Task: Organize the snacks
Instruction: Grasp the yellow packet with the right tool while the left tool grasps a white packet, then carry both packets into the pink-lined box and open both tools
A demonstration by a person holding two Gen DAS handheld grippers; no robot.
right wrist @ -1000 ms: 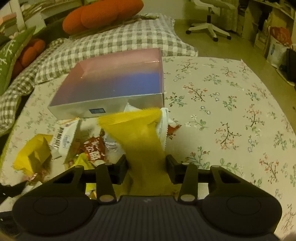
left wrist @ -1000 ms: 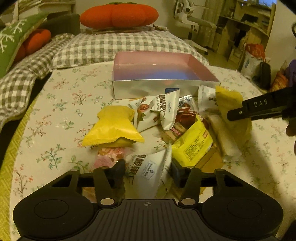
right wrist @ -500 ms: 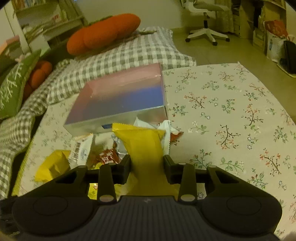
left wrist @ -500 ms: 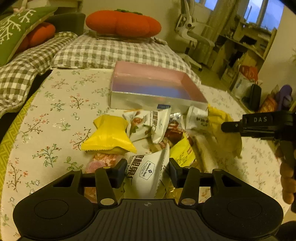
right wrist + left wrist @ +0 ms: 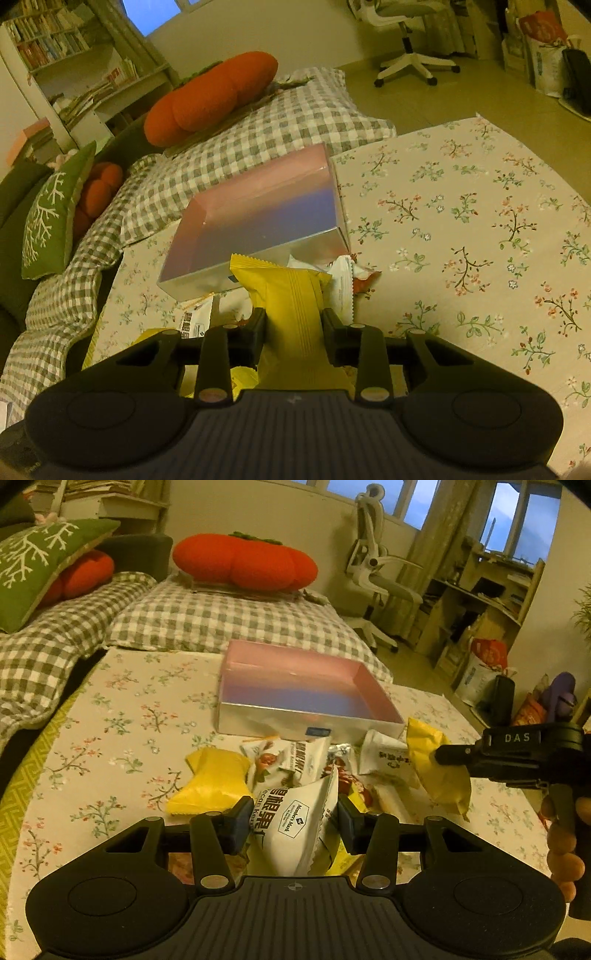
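Left gripper (image 5: 291, 821): fingers clamp white packet (image 5: 295, 821) | right gripper (image 5: 294, 328): fingers clamp yellow packet (image 5: 291, 317) | box (image 5: 295, 690) beyond pile

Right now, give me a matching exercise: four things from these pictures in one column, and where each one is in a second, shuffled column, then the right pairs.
Things:
1. white snack packet
2. long yellow packet
3. pink box
4. yellow pillow-shaped packet

Places:
A. lying on the floral cloth, left of the pile
B. gripped in the right tool
C. open and empty, behind the pile
D. gripped in the left tool

Pairs: 1-D, 2-B, 3-C, 4-A
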